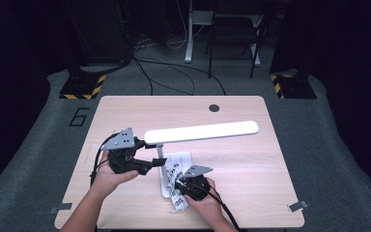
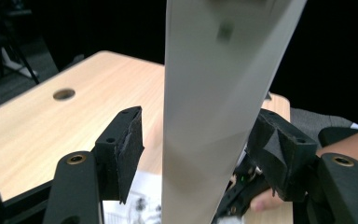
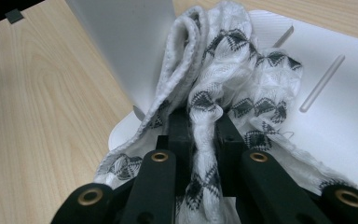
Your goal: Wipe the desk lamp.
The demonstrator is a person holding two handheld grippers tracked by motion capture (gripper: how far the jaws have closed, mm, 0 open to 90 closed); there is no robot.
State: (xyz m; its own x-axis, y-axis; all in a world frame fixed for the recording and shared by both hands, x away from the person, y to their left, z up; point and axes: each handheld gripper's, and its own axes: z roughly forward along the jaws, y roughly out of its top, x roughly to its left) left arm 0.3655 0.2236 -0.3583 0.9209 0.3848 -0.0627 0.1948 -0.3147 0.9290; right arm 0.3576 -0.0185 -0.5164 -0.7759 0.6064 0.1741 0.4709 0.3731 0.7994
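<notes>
Two grippers work at a white desk lamp on a pale wood-grain worktop (image 1: 251,164). From the high view, the lamp's long flat head (image 1: 203,132) runs level above the worktop on a slim post, rising from a flat white base (image 1: 166,186). The left gripper (image 1: 147,166) sits beside the post under the head's near end; the right gripper (image 1: 182,186) lies over the base with a white patterned cloth (image 1: 178,200).

The left gripper view adds what the high view cannot: its jaws stand wide, the smooth matt lamp arm (image 2: 214,116) between them, the dark foam pads (image 2: 130,149) clear of it on the left, and the right pad close by; I cannot tell whether it touches. A round hole (image 2: 64,94) shows in the worktop.

The right gripper view gives the cloth's texture: a soft knit in white with black diamond figures (image 3: 214,93), bunched and pinched tight between the narrow jaws. Under it lies the ribbed white base (image 3: 335,112) with two raised bars.
</notes>
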